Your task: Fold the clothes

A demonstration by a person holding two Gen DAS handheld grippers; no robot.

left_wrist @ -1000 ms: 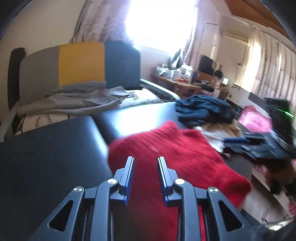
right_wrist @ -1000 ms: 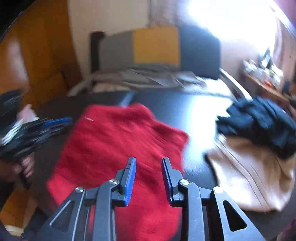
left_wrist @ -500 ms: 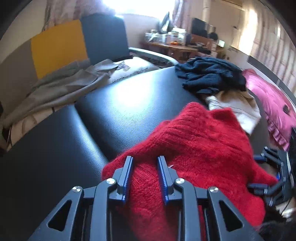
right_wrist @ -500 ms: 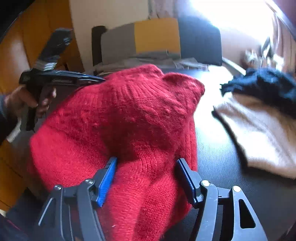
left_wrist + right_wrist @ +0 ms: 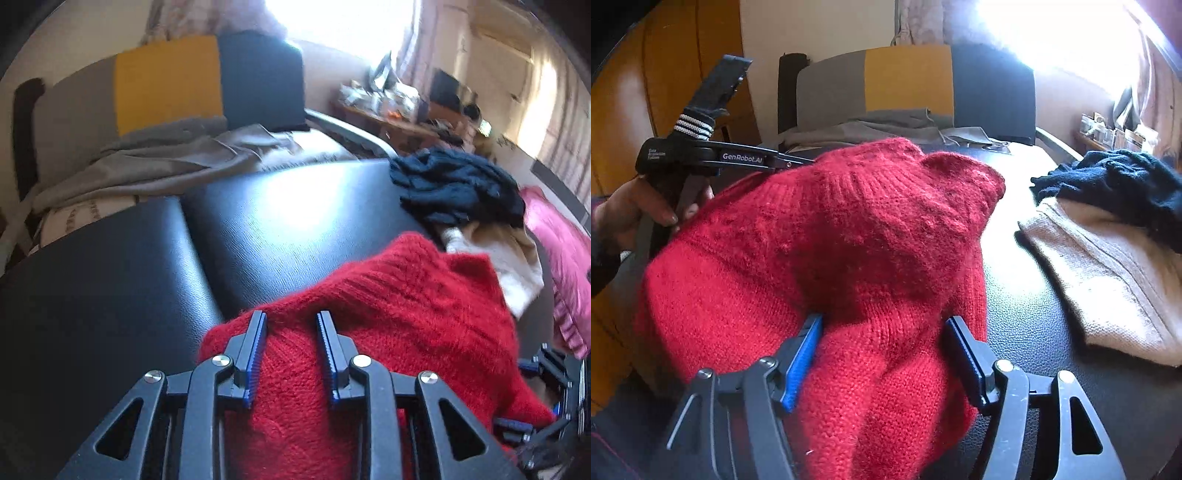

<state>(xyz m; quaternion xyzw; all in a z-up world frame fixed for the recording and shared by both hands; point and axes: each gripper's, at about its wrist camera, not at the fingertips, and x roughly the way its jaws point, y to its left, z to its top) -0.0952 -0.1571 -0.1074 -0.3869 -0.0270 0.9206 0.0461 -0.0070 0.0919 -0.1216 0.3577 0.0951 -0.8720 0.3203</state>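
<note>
The left gripper [image 5: 798, 162] reads "GenRobot.AI" and pinches the red sweater [image 5: 831, 240]. The right gripper [image 5: 882, 354] has just been opening; its jaws stand spread around a sweater fold.

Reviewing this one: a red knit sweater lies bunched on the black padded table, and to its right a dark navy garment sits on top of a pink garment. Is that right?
Not quite. The garment under the dark navy garment is cream-beige, not pink; the right wrist view shows it plainly. The rest holds: the red knit sweater lies bunched on the black padded table, with those two to its right.
</note>
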